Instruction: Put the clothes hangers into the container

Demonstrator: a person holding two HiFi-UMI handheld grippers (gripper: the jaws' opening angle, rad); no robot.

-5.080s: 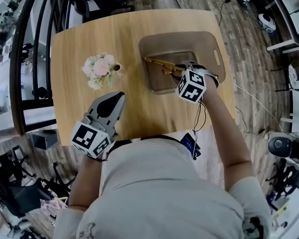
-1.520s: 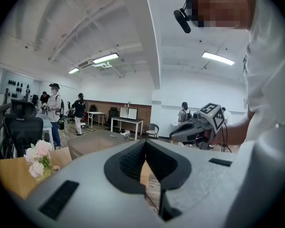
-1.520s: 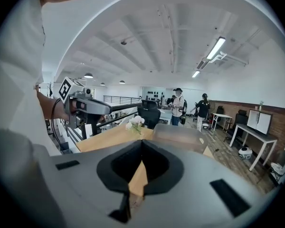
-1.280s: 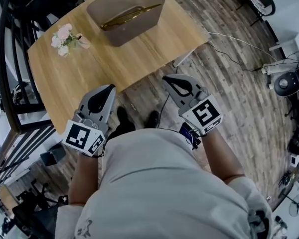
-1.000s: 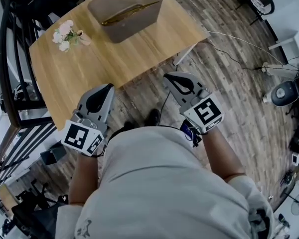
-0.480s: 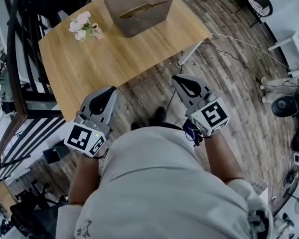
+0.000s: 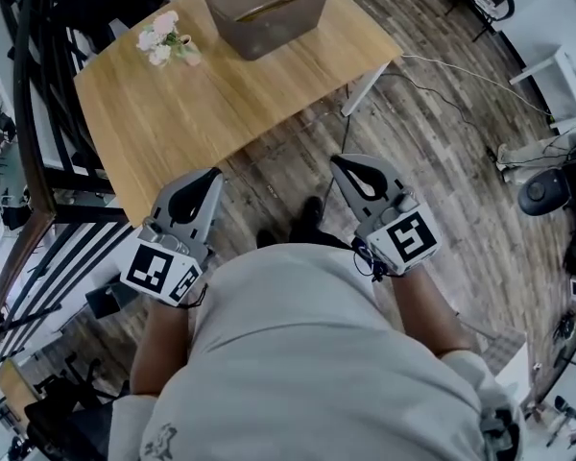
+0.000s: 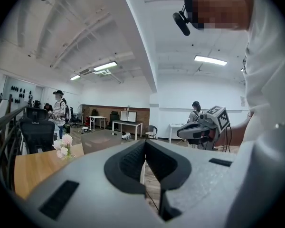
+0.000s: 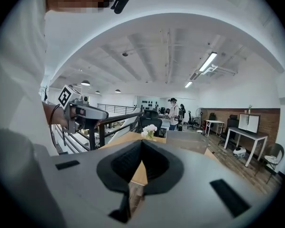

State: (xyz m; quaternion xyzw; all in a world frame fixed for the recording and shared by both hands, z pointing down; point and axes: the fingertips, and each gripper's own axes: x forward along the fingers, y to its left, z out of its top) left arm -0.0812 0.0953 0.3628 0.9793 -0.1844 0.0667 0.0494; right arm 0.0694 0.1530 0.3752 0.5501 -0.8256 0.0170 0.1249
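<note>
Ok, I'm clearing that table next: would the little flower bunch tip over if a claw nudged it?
Probably yes: the flower bunch looks top-heavy, its blooms wider than its small base on the table. It seems light, so a nudge may slide or topple it. The petals look delicate.

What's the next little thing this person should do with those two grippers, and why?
Probably just rest them: the job looks done. The left gripper and right gripper are both shut and empty, held over the floor, away from the table. A gold hanger lies in the container, and I see no other hanger on the table, only flowers.
</note>
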